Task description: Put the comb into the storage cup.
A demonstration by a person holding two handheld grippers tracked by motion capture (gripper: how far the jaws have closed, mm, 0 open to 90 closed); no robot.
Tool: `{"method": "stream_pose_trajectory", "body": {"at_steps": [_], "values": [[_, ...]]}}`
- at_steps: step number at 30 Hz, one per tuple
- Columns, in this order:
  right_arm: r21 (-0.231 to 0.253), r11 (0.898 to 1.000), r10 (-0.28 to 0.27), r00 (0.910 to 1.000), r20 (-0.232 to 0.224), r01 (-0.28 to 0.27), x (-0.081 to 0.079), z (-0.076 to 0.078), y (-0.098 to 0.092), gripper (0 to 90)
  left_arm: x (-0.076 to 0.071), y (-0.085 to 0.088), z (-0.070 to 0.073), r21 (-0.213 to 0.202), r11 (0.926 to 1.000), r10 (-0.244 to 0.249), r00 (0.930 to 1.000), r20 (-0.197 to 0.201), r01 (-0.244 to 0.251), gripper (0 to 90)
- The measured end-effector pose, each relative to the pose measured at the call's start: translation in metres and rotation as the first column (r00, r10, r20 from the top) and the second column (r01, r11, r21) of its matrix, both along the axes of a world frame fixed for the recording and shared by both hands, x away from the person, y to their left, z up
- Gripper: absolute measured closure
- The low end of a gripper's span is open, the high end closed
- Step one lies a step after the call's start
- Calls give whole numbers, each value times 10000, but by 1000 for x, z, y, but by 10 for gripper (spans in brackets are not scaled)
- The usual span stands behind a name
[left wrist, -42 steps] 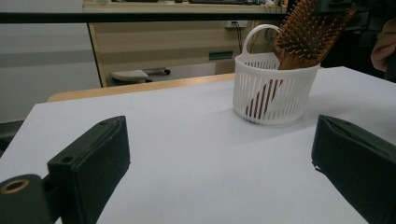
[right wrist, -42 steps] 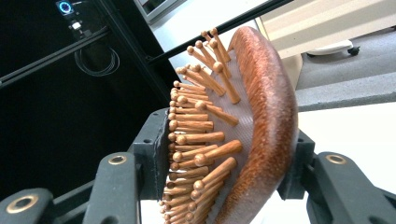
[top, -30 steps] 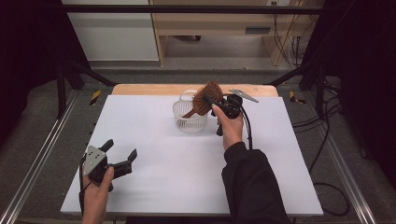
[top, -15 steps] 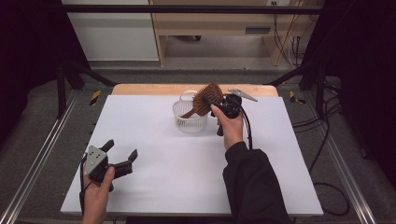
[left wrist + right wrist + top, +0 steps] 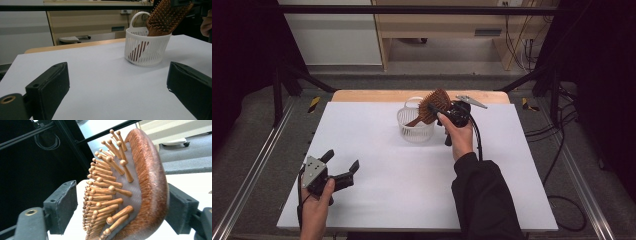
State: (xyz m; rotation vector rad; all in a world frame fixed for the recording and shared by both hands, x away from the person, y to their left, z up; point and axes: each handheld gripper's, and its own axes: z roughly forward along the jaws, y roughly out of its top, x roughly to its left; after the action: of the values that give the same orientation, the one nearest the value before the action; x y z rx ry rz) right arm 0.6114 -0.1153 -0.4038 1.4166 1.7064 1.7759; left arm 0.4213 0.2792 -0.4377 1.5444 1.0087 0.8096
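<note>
Right tool [image 5: 438,111]: jaws just opening, pads parting from hairbrush [image 5: 433,105] head between them
Basket [image 5: 416,129]: below, holding brush handle
Advice: be backing straight off, no snagging bristles
Left tool [image 5: 341,168]: gaping, empty, over counter [image 5: 377,165]

White table [image 5: 377,150] w/ basket [image 5: 414,131] on it.

Lab: black frame rig [image 5: 287,80], trailing cables [image 5: 557,150]

Brown wooden paddle hairbrush [image 5: 433,106] standing handle-down in a small white slotted plastic basket [image 5: 416,128], right gripper [image 5: 443,112] at the brush head, jaws just opening, left gripper [image 5: 343,168] with jaws apart low over the white table [image 5: 377,150], well away.
</note>
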Motion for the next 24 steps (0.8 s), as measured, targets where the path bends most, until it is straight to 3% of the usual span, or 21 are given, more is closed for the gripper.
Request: {"method": "stream_pose_trajectory", "body": {"at_steps": [14, 24], "values": [[-694, 9974, -183, 9998, 28, 184, -6, 9, -2, 81, 0, -1, 0, 34, 10000, -16, 10000, 19, 16, 44], [-1108, 9937, -129, 9998, 132, 143, -14, 20, -12, 62, 0, -1, 0, 63, 10000, 27, 10000, 19, -27, 44]]}}
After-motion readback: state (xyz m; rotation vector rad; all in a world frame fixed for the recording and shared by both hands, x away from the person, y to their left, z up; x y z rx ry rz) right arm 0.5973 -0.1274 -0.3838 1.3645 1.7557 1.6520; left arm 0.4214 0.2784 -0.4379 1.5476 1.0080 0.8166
